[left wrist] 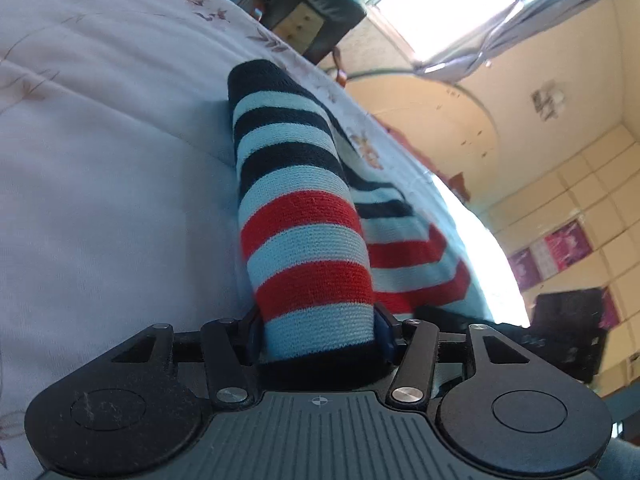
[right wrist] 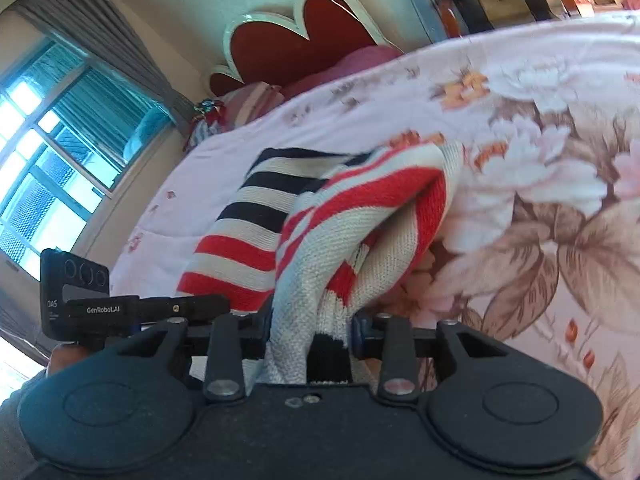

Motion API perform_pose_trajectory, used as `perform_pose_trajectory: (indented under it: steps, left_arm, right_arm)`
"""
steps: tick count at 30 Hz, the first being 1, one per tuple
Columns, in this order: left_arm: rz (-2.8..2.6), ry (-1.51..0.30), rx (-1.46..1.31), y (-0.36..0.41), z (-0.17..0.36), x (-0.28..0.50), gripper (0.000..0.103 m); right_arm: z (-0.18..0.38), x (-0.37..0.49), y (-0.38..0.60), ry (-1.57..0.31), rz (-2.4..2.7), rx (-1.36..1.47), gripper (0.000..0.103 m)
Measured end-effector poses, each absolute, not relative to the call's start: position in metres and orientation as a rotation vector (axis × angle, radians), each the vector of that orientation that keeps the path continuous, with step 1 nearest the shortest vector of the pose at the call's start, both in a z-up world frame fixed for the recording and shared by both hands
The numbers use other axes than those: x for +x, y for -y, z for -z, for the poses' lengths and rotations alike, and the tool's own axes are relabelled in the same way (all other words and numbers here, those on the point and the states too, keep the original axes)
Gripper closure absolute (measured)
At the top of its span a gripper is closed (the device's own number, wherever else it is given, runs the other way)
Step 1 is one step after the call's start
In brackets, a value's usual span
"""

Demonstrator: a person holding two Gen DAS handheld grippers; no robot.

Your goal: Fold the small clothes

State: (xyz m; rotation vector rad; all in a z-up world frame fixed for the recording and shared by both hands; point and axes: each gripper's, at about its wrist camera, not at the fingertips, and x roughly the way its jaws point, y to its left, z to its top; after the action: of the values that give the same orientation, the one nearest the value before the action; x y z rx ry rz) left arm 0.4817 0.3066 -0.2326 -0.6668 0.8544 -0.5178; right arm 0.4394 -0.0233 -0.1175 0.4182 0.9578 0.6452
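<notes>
A small knitted garment with red, navy and pale stripes is stretched between both grippers over a bed. In the left wrist view its rolled striped edge [left wrist: 296,216] runs away from my left gripper [left wrist: 318,336], whose jaws are shut on the navy hem. In the right wrist view a bunched fold of the same striped garment [right wrist: 360,220] rises from my right gripper [right wrist: 312,332], which is shut on it; the flat striped part [right wrist: 248,224] lies on the floral bedspread [right wrist: 540,184]. The left gripper [right wrist: 132,308] shows at the left of that view, side on.
The pale bedspread [left wrist: 100,160] fills the left of the left wrist view. A red scalloped headboard [right wrist: 304,40] and pillows [right wrist: 256,100] stand at the bed's far end. A window [right wrist: 48,160] and curtain lie to the left. A dark chair [left wrist: 308,12] stands beyond the bed.
</notes>
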Motion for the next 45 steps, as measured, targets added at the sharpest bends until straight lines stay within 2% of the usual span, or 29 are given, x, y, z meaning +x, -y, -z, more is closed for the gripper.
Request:
perform_pose_trajectory:
  steps: [1,3,5,7,12,15,16,17,18,19,24,27,28,31,32,37,39,40,41,45]
  left_arm:
    - [0.516,-0.84,-0.675,-0.307,0.236,0.479,0.048]
    - [0.502,-0.824,-0.659,-0.305,0.235,0.475,0.045]
    - [0.475,-0.815,-0.604,-0.305,0.226,0.466,0.034]
    - [0.414,-0.771,-0.542,-0.314,0.21,0.454,0.029]
    - [0.443,-0.637,-0.45,-0.321,0.168,0.457,0.029]
    - [0.526,-0.651,-0.33,-0.291,0.158,0.482,0.029]
    - [0.539,-0.673,-0.286,-0.281,0.16,0.49,0.029]
    - [0.539,-0.687,-0.245,-0.272,0.163,0.496,0.029]
    - [0.53,-0.708,-0.22,-0.267,0.167,0.502,0.029]
    - [0.516,-0.725,-0.205,-0.264,0.17,0.506,0.029]
    - [0.485,-0.74,-0.158,-0.249,0.177,0.514,0.029]
    - [0.468,-0.732,-0.075,-0.238,0.17,0.505,0.029]
    - [0.466,-0.72,-0.071,-0.239,0.165,0.499,0.029]
    - [0.477,-0.664,-0.105,-0.253,0.149,0.471,0.029]
    - [0.481,-0.65,-0.111,-0.256,0.146,0.459,0.029]
    - [0.484,-0.627,-0.065,-0.247,0.146,0.409,0.029]
    - [0.447,-0.656,0.013,-0.235,0.156,0.398,0.029]
    - [0.429,-0.652,0.053,-0.229,0.16,0.393,0.029]
    - [0.411,-0.648,0.082,-0.224,0.163,0.391,0.029]
    - [0.344,-0.622,0.174,-0.205,0.168,0.383,0.029]
  right_arm:
    - [0.128,0.44,0.027,-0.976,-0.622,0.447,0.062]
    - [0.137,0.439,0.04,-0.985,-0.61,0.556,0.062]
    - [0.132,0.435,0.051,-0.988,-0.587,0.577,0.053]
    - [0.113,0.429,0.062,-0.947,-0.546,0.535,0.049]
    - [0.092,0.439,0.083,-0.897,-0.518,0.58,0.05]
    - [0.102,0.466,0.076,-0.939,-0.495,0.632,0.05]
    - [0.106,0.473,0.07,-0.946,-0.482,0.625,0.055]
    - [0.109,0.477,0.066,-0.943,-0.467,0.613,0.075]
    - [0.109,0.479,0.062,-0.924,-0.478,0.598,0.087]
    - [0.105,0.478,0.058,-0.884,-0.485,0.553,0.093]
    - [0.109,0.472,0.034,-0.833,-0.427,0.202,0.094]
    - [0.106,0.469,0.035,-0.83,-0.395,0.19,0.089]
    - [0.099,0.466,0.034,-0.831,-0.37,0.182,0.083]
    - [0.07,0.441,0.037,-0.771,-0.39,0.184,0.082]
    - [0.062,0.432,0.036,-0.767,-0.428,0.188,0.086]
    - [0.043,0.38,0.017,-0.784,-0.561,0.085,0.09]
    - [0.049,0.365,0.009,-0.802,-0.561,0.011,0.09]
    - [0.056,0.359,0.005,-0.819,-0.55,-0.049,0.094]
    - [0.063,0.355,0.001,-0.834,-0.529,-0.101,0.102]
    - [0.085,0.35,0.001,-0.842,-0.51,-0.146,0.103]
